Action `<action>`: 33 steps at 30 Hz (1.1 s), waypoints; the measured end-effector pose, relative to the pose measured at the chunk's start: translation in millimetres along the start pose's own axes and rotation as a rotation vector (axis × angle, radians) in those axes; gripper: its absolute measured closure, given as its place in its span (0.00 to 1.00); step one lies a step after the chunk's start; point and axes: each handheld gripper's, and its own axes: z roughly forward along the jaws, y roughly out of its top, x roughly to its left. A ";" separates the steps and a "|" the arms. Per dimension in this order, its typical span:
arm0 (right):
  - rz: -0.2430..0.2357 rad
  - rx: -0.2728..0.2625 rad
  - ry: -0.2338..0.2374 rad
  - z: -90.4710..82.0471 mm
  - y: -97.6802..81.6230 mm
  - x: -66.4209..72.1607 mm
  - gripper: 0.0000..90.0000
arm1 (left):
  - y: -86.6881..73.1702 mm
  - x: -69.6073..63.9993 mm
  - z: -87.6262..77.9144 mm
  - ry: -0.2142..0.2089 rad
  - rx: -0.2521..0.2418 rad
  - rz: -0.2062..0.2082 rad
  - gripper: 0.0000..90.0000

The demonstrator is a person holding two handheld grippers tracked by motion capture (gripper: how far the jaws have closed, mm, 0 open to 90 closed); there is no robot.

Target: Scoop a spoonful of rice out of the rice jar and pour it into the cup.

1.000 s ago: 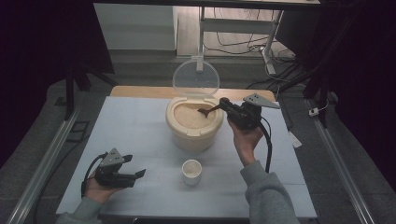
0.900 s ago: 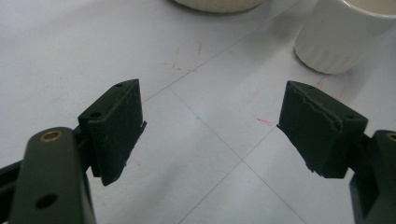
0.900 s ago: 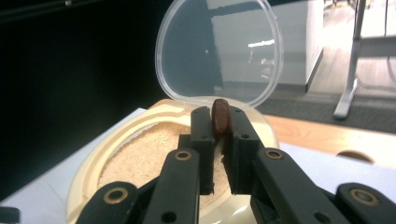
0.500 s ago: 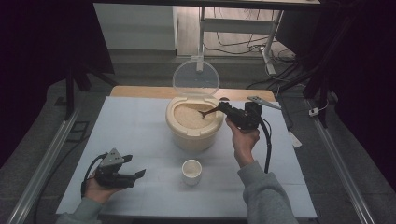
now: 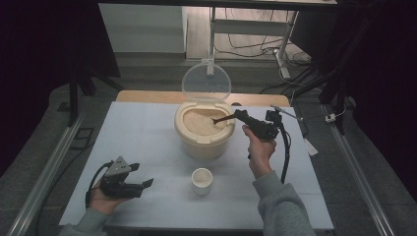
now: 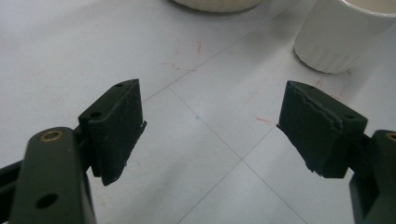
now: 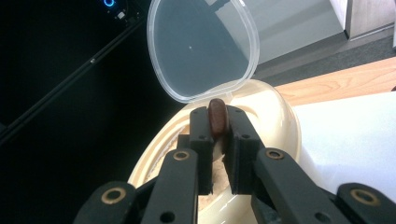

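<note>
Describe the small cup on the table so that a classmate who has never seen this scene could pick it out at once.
Start from the big cream rice container with its clear lid standing open, in the middle of the pale table. Just in front of it, towards the person, stands a small white cup. It is the only ribbed, lidless vessel, far smaller than the container.

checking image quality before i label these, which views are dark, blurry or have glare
High view: the table is evenly lit and the surroundings fall to near black, but the rice bin and small cup stay sharp. Left gripper view: the pads are soft up close, and the white cup is bright, almost washed out. Right gripper view: the left half is black, and the clear lid shows a faint sheen.
</note>
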 end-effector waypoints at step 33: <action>0.164 0.002 0.065 -14.5 12.7 -15.0 0.92 | -0.8 0.9 -0.7 0.009 -0.001 0.006 0.25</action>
